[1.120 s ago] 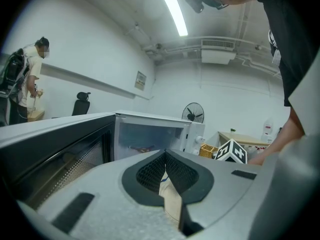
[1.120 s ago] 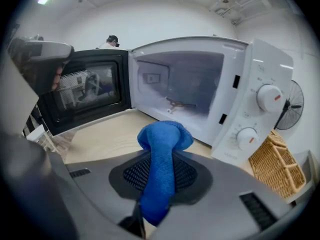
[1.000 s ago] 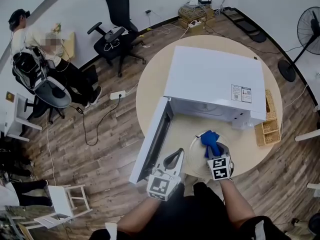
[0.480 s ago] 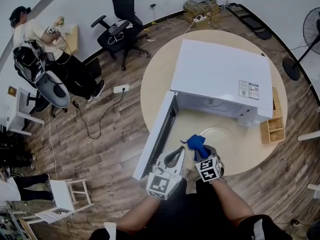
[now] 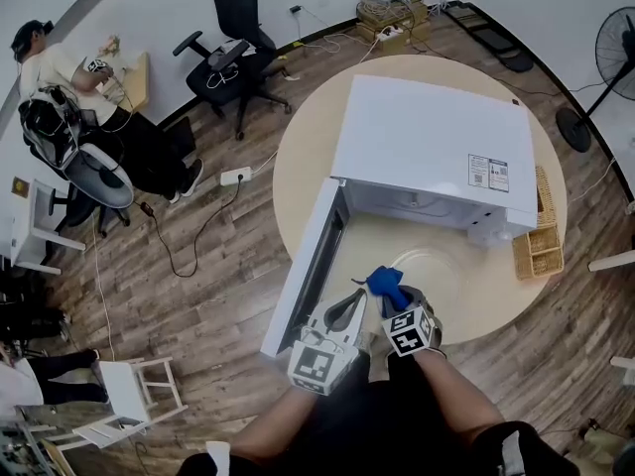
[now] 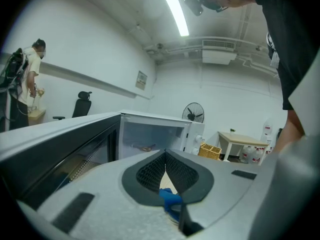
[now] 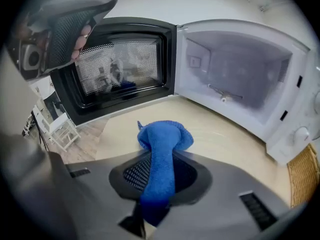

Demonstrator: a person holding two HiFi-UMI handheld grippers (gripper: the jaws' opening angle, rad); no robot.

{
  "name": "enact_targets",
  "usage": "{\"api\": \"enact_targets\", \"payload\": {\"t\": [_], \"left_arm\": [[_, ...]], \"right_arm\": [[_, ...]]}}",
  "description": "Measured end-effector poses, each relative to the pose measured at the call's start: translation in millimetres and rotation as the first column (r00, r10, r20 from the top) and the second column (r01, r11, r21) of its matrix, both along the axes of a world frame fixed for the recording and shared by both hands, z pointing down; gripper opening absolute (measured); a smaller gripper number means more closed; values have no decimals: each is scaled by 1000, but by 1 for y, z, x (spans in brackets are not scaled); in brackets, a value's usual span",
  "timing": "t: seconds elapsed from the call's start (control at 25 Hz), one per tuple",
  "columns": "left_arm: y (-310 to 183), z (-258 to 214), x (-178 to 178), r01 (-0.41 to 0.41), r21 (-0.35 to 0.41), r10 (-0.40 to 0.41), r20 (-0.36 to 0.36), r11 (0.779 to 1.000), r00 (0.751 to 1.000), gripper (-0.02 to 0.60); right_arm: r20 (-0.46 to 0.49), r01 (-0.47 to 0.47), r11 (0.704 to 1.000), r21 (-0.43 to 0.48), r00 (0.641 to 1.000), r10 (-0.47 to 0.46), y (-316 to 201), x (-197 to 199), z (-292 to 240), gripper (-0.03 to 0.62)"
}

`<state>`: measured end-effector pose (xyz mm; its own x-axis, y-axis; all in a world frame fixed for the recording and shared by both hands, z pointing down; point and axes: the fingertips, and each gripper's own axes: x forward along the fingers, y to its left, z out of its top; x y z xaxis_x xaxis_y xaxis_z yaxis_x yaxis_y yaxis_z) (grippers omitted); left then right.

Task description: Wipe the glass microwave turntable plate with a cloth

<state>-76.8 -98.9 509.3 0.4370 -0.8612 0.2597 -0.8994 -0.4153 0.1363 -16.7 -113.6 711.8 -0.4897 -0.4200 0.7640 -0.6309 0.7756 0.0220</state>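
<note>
Furthest left, left gripper (image 5: pixel 344 310): dark mesh-textured pads (image 6: pixel 150 171) meeting at the tips, nothing clamped. Only a scrap of blue glimpsed through the slit beyond them, too partial to place. Just beside it on the right, right gripper (image 5: pixel 395 303) clamped on blue cloth (image 7: pixel 162 149): soft, nubby, bunched into a rounded knob past the tips, long axis straight ahead along the jaws, lower end cut off beneath the pads. Ahead and right of that gripper, glass turntable plate (image 5: pixel 444 271): clear, round, flat on pale wooden table (image 5: pixel 303 157), rim a faint arc, barely separable from the tabletop. Cloth-to-plate contact impossible to judge.
</note>
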Motion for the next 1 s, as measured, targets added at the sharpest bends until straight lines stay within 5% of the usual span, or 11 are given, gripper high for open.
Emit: {"api": "enact_targets", "payload": {"t": [1.0], "left_arm": [[-33, 6, 47, -110, -6, 110, 9, 994, 994, 6]], "right_arm": [[-90, -260, 965, 29, 961, 261, -26, 126, 3, 77]]}}
